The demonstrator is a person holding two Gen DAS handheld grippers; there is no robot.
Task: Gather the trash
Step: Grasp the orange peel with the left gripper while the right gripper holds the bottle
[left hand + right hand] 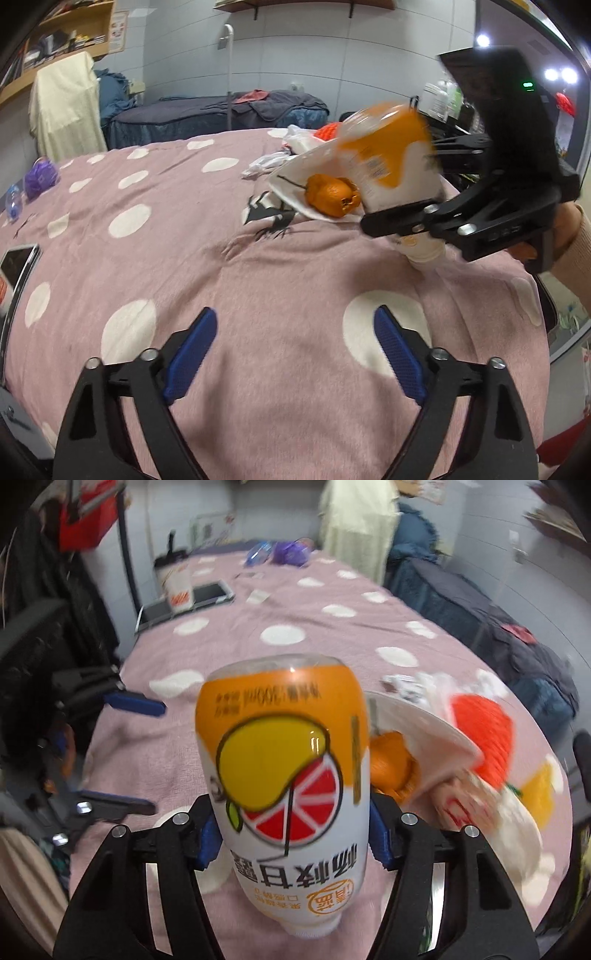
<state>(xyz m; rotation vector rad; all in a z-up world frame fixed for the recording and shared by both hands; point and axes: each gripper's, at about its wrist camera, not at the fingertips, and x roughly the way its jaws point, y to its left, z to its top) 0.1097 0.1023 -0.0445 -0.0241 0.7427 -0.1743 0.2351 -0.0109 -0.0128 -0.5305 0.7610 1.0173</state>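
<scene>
Pink fleece with white dots [295,280] covers the table, soft and slightly rumpled. Above it the right gripper [291,845] clamps a smooth plastic bottle [284,775] upside down, cap toward the cloth, just beside a white plate [295,192] bearing orange peel [332,195]. Open cloth lies under the left gripper [295,350], its ribbed blue pads spread wide.

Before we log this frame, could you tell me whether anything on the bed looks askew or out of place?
Yes. The orange-and-white bottle sits upside down in the right gripper, cap end toward the pink spotted blanket. Beside it, orange peel lies on a tilted white plate. Nothing appears spilled.
</scene>
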